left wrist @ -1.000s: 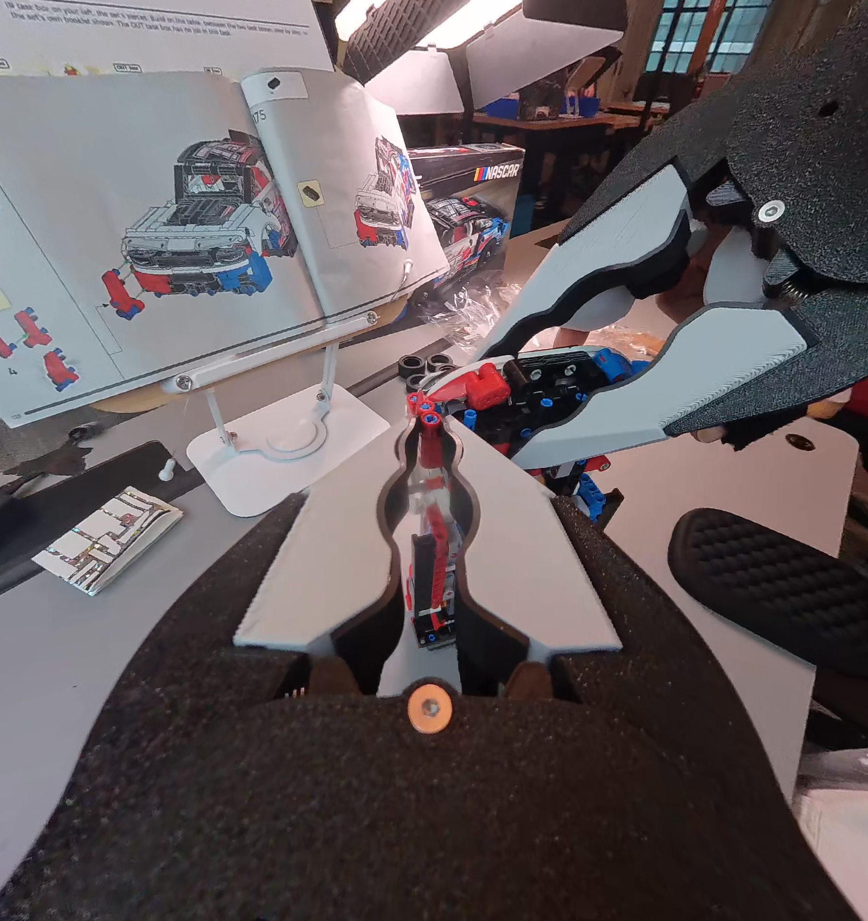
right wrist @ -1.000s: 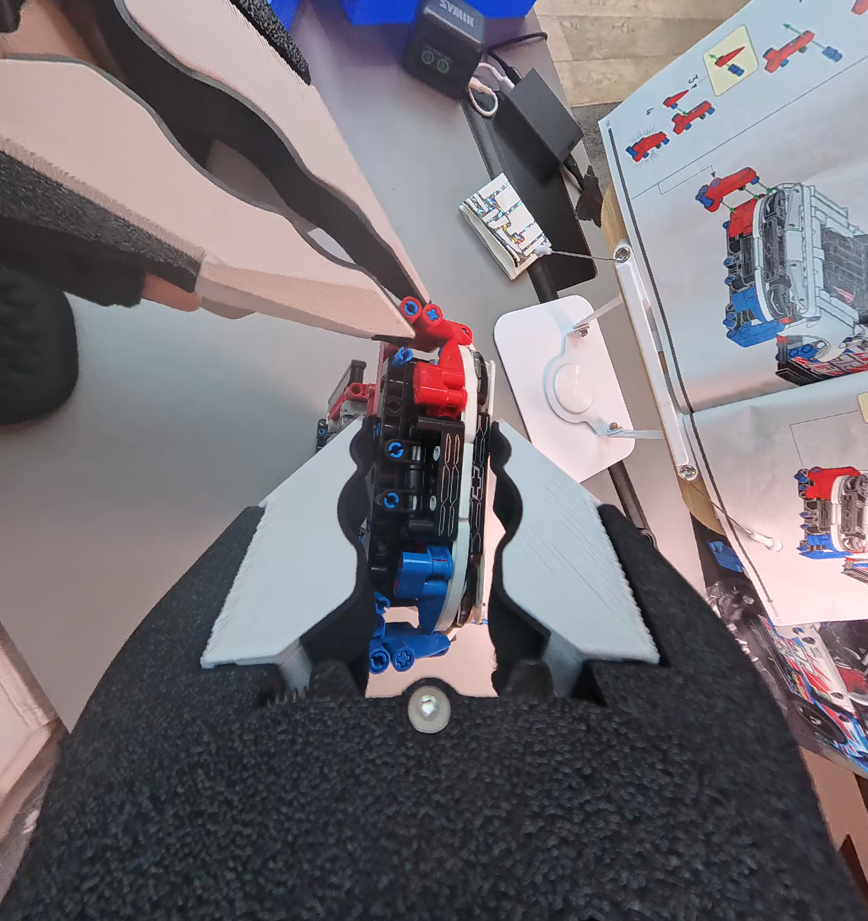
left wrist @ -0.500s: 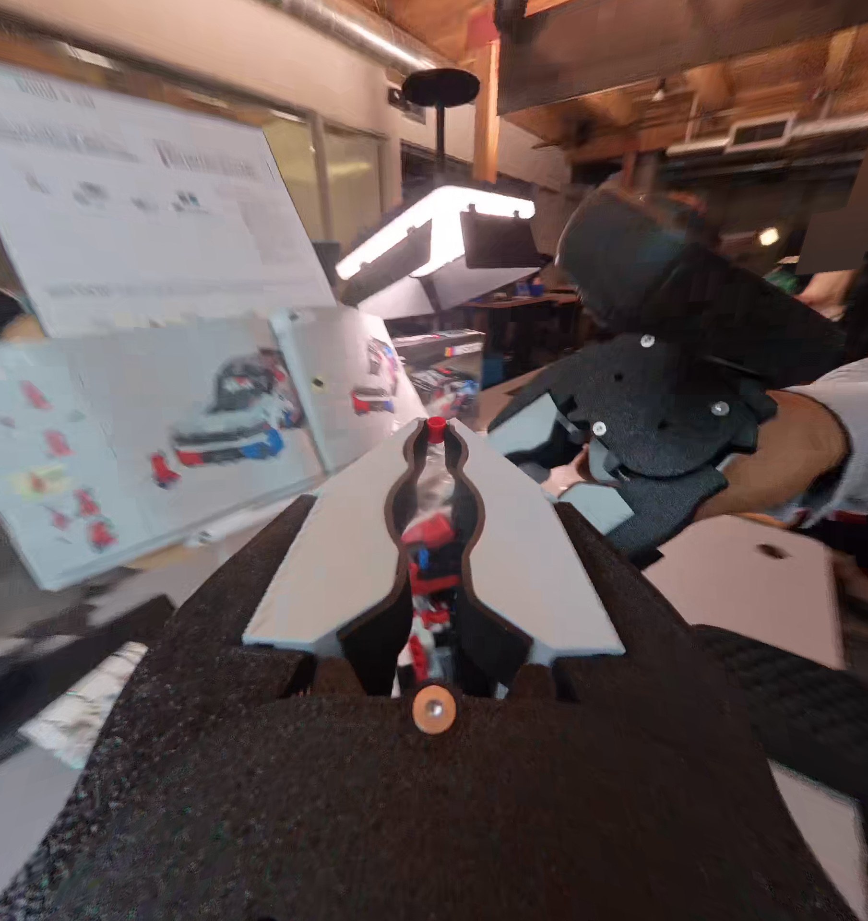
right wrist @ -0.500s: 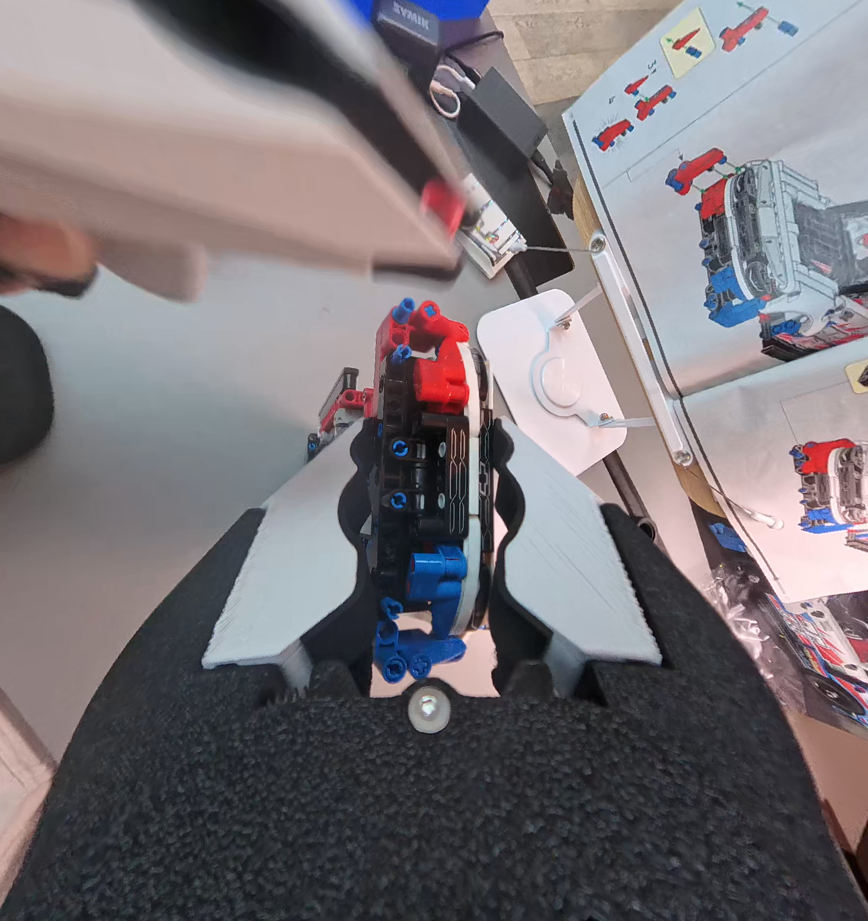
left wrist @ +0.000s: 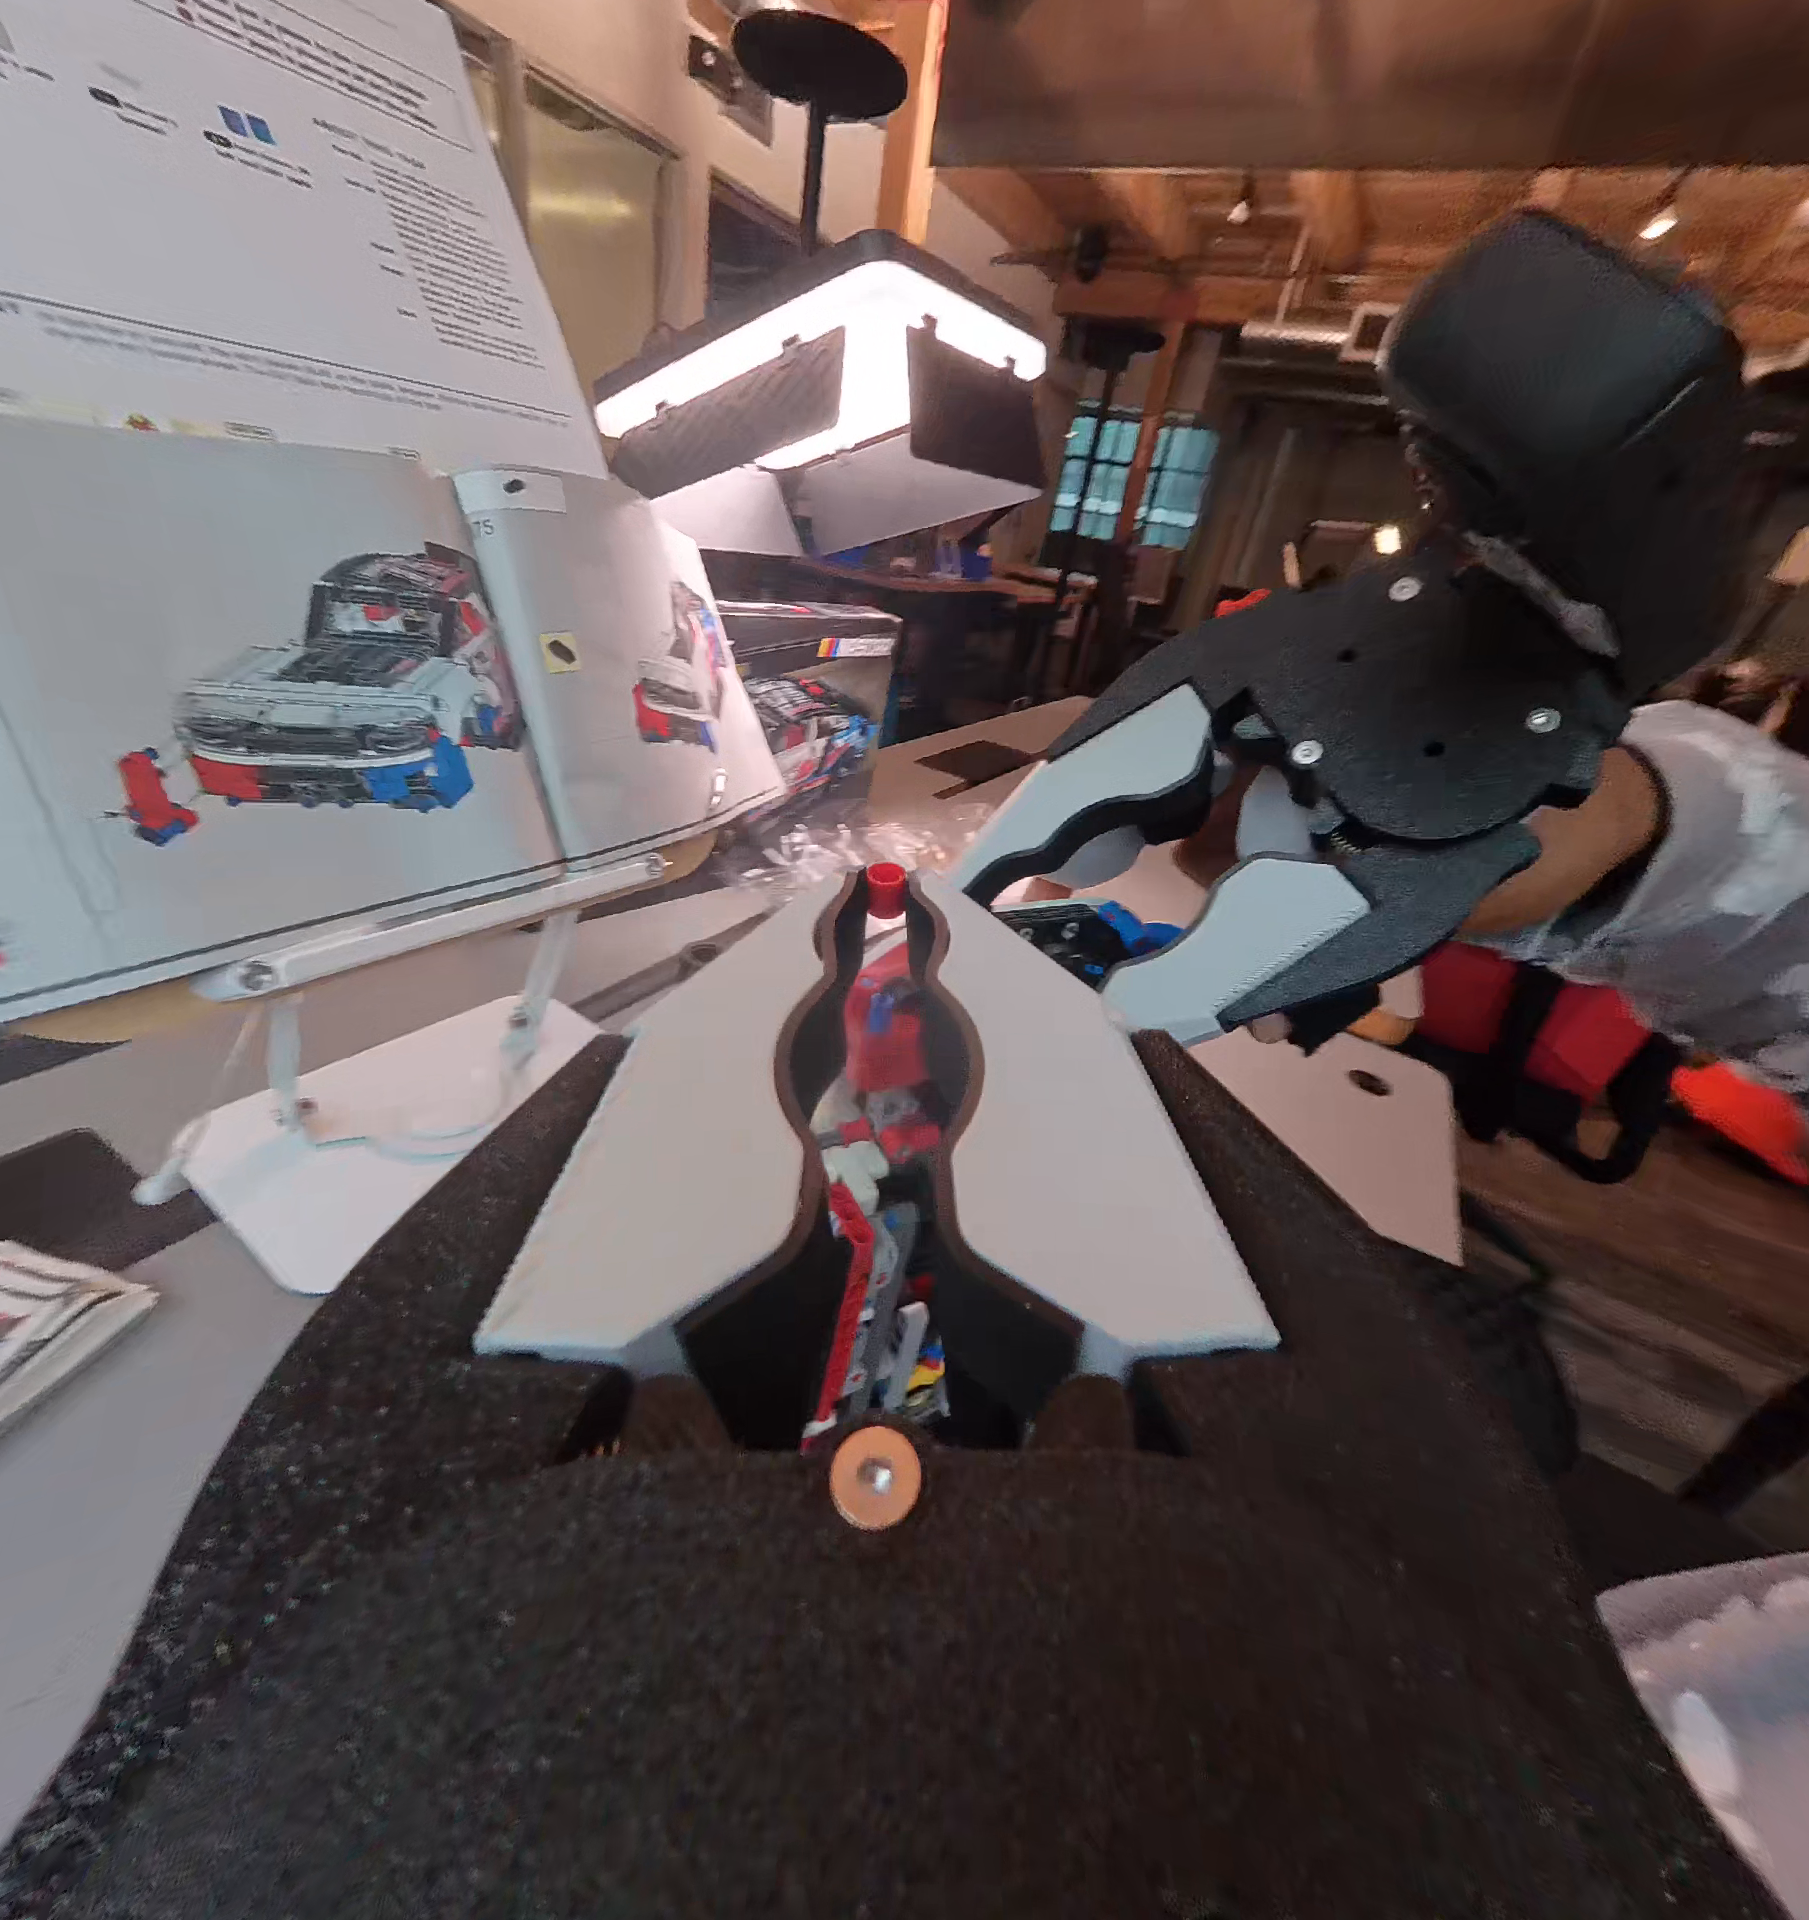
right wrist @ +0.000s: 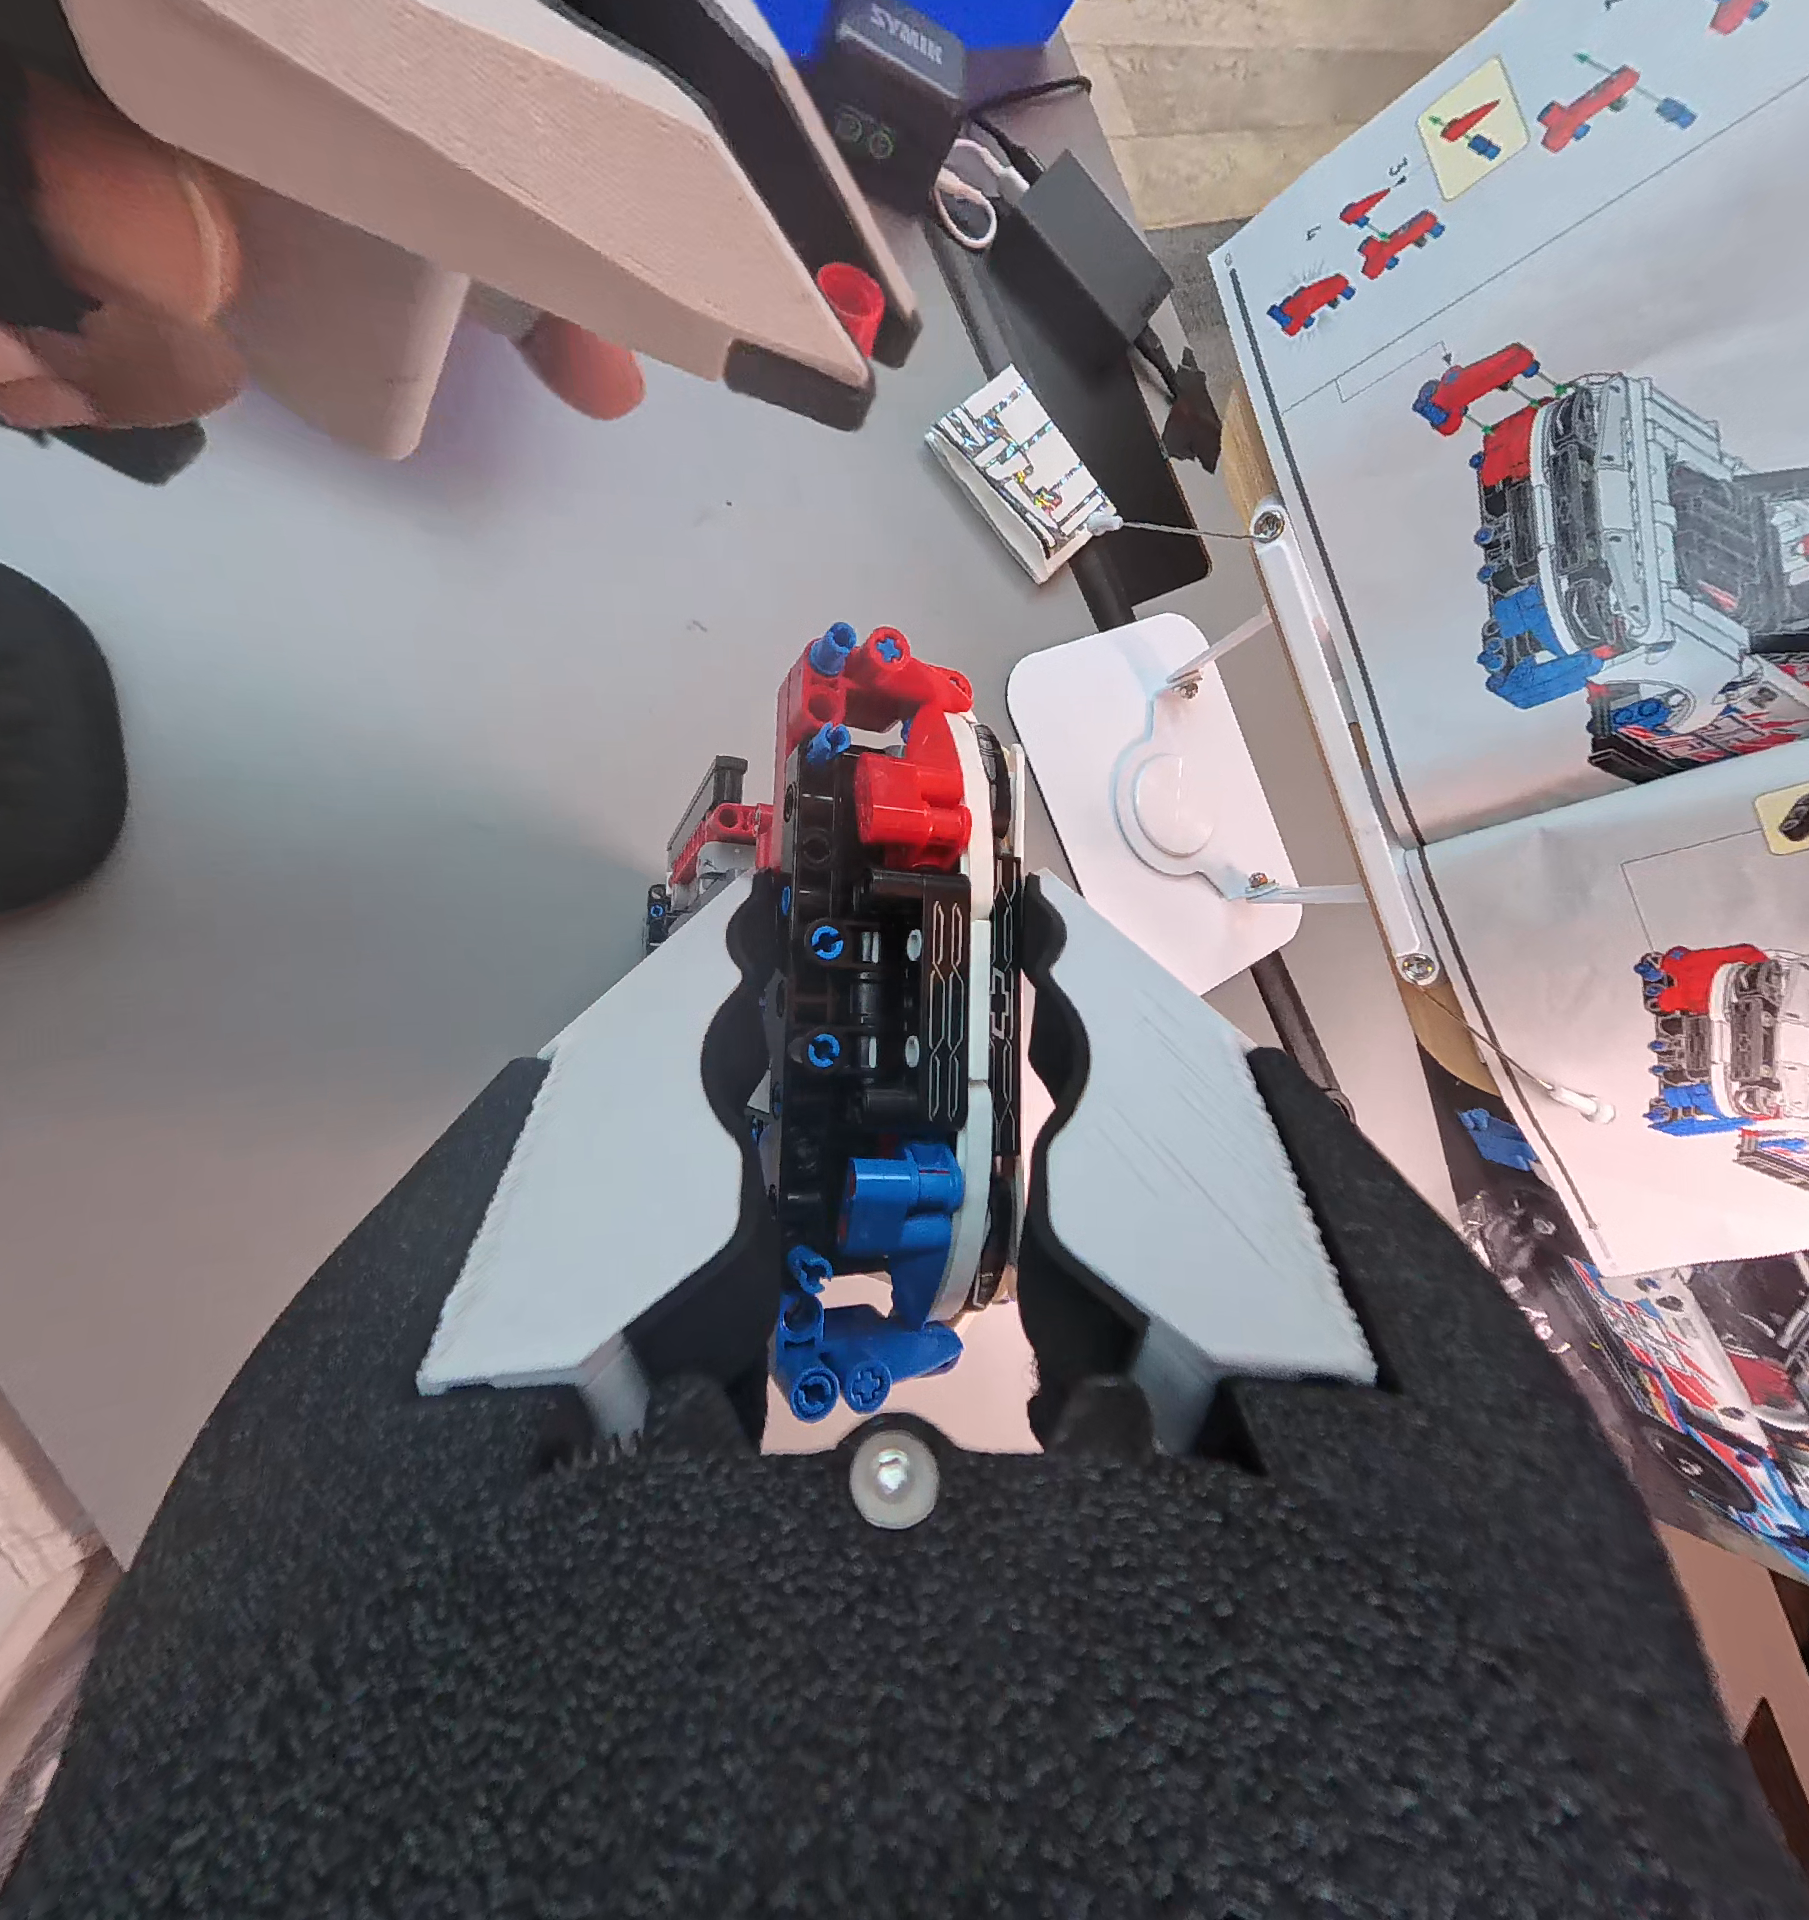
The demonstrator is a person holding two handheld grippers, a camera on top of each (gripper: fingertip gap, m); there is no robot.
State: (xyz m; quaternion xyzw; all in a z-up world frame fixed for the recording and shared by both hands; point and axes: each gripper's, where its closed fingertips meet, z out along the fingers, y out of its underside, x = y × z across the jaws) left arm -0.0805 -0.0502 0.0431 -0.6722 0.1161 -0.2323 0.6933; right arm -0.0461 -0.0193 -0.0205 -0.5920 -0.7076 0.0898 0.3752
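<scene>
My right gripper is shut on a black, red, blue and white brick assembly, held upright above the grey table. My left gripper is shut on a small red round piece at its tips. In the right wrist view the left gripper with the red piece hangs above and left of the assembly, apart from it. The right gripper shows in the left wrist view to the right. A red and grey brick part lies behind the assembly.
An open instruction booklet stands on a white stand to the left; it also shows in the right wrist view. A sticker sheet, a black power adapter, a black pad and the toy box lie around.
My left gripper has pulled up and away from the red end of the assembly, with the small red piece in its tips. The right gripper has kept hold of the assembly.
</scene>
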